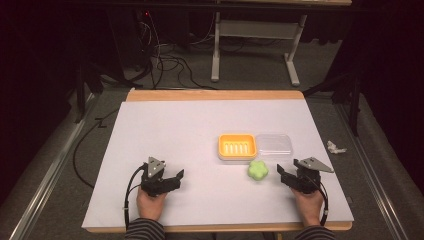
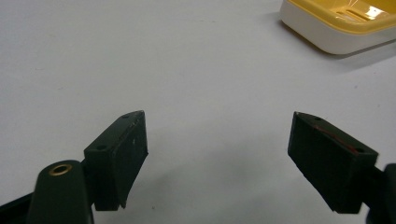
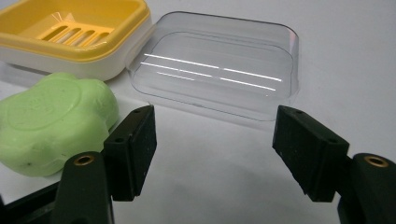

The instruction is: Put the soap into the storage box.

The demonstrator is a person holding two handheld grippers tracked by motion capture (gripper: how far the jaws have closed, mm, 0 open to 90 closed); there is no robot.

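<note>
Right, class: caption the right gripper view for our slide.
Open right claw faces a clear lid, green soap beside a yellow soap dish.

The soap is pale green. The soap dish is yellow over white, its lid clear. Sleeves are striped.

Left hand-held gripper agape, right hand-held gripper seemingly agape
</note>
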